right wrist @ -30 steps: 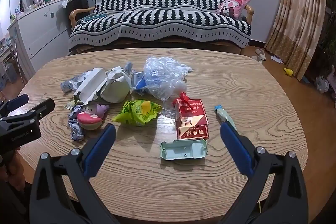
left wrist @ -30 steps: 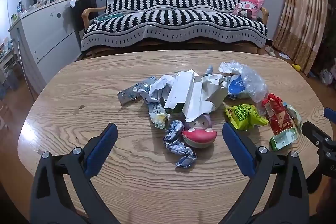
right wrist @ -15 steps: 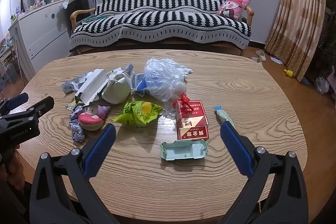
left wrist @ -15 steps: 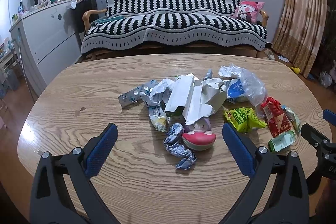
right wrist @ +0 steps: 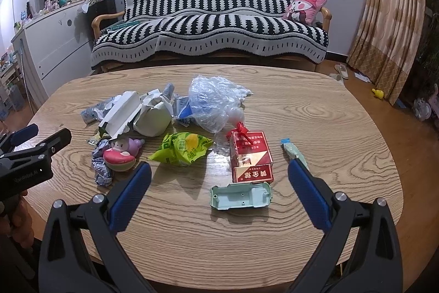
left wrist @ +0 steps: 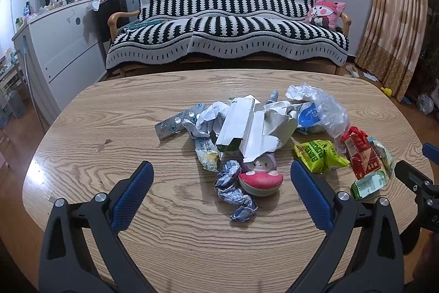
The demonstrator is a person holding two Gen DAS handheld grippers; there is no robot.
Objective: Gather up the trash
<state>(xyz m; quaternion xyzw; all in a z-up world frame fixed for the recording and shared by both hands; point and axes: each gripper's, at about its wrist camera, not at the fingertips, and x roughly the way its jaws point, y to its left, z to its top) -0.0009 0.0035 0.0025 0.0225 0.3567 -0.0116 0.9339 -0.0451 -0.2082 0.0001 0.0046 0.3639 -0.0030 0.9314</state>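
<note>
Black tool, blue pads, silver screws.

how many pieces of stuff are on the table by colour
Judging by main colour; the pile overlaps, so the white count is a best guess.
White: 2, torn white carton, crumpled paper
Silver: 2, blister pack, foil wrapper
Green: 2, green snack bag, mint plastic shell
Red: 2, red cigarette pack, watermelon toy
Clear: 1, plastic bag
Total: 9
</note>
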